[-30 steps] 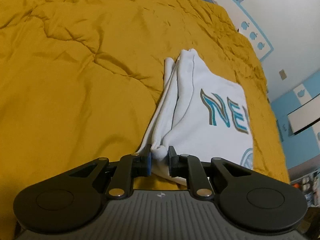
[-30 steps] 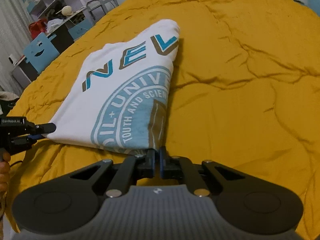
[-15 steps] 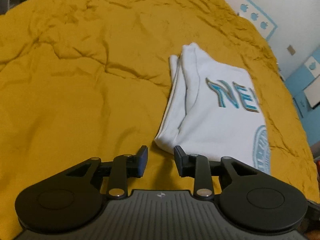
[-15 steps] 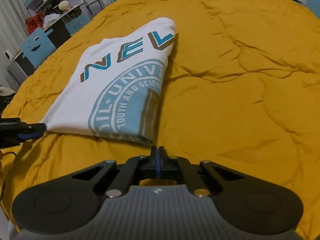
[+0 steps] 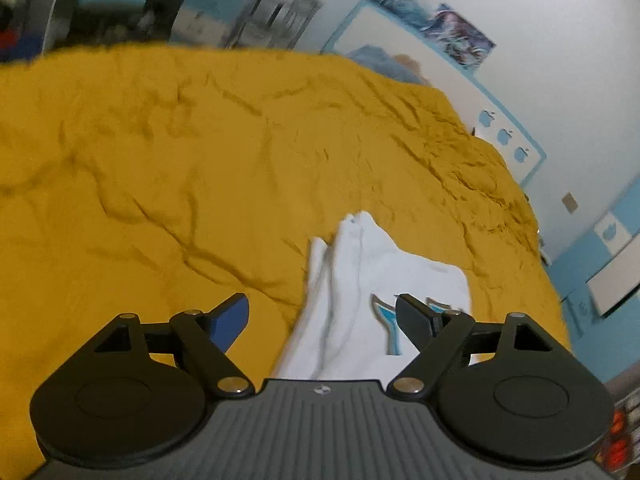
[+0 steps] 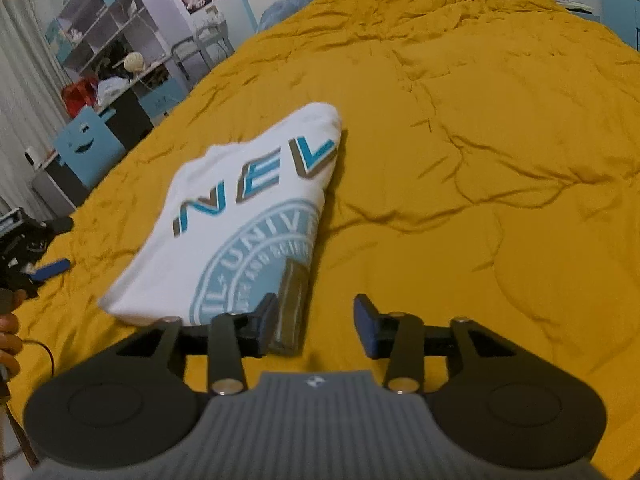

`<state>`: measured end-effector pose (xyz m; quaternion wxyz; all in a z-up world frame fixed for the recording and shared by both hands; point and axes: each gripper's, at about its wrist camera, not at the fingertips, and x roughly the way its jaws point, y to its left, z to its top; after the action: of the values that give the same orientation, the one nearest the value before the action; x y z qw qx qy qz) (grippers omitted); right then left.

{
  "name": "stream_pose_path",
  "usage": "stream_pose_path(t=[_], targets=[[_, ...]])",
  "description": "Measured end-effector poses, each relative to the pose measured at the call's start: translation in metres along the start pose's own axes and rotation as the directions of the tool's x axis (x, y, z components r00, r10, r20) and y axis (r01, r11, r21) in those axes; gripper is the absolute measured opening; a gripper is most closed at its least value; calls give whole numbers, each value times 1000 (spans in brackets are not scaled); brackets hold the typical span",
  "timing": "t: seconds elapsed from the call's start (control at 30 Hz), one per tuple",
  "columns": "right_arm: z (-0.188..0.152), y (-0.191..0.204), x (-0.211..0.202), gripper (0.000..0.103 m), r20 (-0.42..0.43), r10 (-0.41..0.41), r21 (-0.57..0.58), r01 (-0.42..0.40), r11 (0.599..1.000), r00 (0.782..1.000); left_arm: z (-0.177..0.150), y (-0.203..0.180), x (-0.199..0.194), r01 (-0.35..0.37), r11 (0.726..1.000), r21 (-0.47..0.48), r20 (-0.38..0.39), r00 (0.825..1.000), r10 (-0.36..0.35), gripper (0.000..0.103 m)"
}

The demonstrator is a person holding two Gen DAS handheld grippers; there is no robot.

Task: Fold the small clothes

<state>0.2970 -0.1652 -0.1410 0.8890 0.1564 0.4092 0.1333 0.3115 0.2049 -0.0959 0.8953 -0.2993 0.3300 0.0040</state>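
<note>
T-shirt (image 6: 240,216) lies folded into a compact rectangle, print up, left-centre of right wrist view, flat on the yellow duvet (image 6: 460,160). Left gripper (image 5: 322,316) jaws have just been opening, now wide apart w/ nothing pinched; shirt edge shows below the gap. Right gripper (image 6: 316,326) also just opened, empty, shirt corner beside its left finger. Fold looks done; maybe tidying or next garment left

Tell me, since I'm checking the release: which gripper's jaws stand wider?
The left gripper: its jaws spread wide above the folded shirt; the right gripper gapes less.
</note>
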Motion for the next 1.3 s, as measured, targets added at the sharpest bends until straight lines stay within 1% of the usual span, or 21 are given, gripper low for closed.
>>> stream_pose_path(t=[0.03, 0.1, 0.17, 0.23, 0.27, 0.3, 0.33, 0.37, 0.4, 0.47, 0.57, 0.73, 0.9, 0.97, 1.0, 1.03, 1.1, 1.17, 1.2, 1.27, 1.3], targets=[[3, -1, 2, 43, 4, 9, 21, -9, 1000, 1000, 2, -3, 6, 7, 1000, 3, -14, 1000, -7, 97], [11, -2, 7, 50, 22, 33, 60, -34, 998, 999, 5, -12, 18, 4, 999, 54, -31, 1000, -3, 97], [20, 0, 13, 52, 40, 43, 69, -46, 997, 998, 9, -16, 32, -1, 998, 69, -38, 999, 4, 97], [29, 1, 22, 56, 45, 47, 71, -50, 996, 998, 15, -10, 46, 41, 999, 15, -59, 997, -40, 97], [34, 0, 26, 57, 45, 56, 85, -60, 995, 997, 19, -3, 54, 71, 997, -34, -72, 995, -74, 97], [40, -3, 32, 57, 44, 76, 114, -80, 990, 996, 23, 5, 62, 119, 988, -94, -80, 989, -127, 97], [45, -6, 37, 57, 43, 92, 140, -97, 985, 995, 27, 14, 71, 176, 972, -159, -77, 979, -190, 97], [49, -9, 42, 57, 42, 106, 163, -112, 980, 993, 30, 21, 78, 189, 962, -200, -75, 975, -207, 97], [54, -12, 49, 57, 41, 117, 184, -123, 975, 992, 33, 26, 86, 176, 960, -220, -81, 977, -198, 97], [63, -17, 62, 57, 39, 127, 208, -132, 969, 991, 39, 34, 104, 139, 962, -235, -125, 977, -172, 97], [75, -26, 86, 58, 24, 152, 262, -153, 953, 988, 40, 43, 130, 151, 950, -272, -144, 970, -196, 97], [93, -37, 128, 58, 13, 190, 324, -184, 928, 982, 40, 47, 169, 148, 956, -252, -191, 961, -199, 97], [105, -51, 172, 58, -14, 261, 396, -235, 888, 965, 47, 40, 187, 214, 966, -145, -195, 951, -240, 97], [108, -59, 188, 58, -13, 284, 432, -251, 866, 959, 50, 37, 194, 232, 964, -128, -204, 945, -254, 84], [110, -64, 195, 58, -2, 303, 460, -268, 846, 953, 52, 36, 197, 242, 963, -122, -210, 942, -263, 79], [111, -67, 201, 56, 9, 323, 483, -287, 827, 946, 52, 35, 200, 252, 960, -118, -217, 937, -273, 70], [115, -71, 212, 54, 20, 353, 513, -313, 799, 935, 53, 33, 205, 263, 958, -119, -223, 933, -283, 62], [120, -72, 219, 47, 27, 368, 520, -328, 789, 929, 51, 32, 205, 271, 956, -112, -222, 931, -289, 49], [122, -72, 223, 44, 24, 368, 520, -326, 790, 929, 51, 32, 204, 273, 956, -111, -221, 931, -292, 46], [126, -71, 228, 33, 16, 365, 514, -321, 795, 931, 50, 33, 201, 277, 955, -108, -214, 932, -294, 36], [127, -70, 229, 30, 13, 364, 510, -319, 799, 932, 51, 32, 200, 278, 955, -104, -209, 933, -294, 34]])
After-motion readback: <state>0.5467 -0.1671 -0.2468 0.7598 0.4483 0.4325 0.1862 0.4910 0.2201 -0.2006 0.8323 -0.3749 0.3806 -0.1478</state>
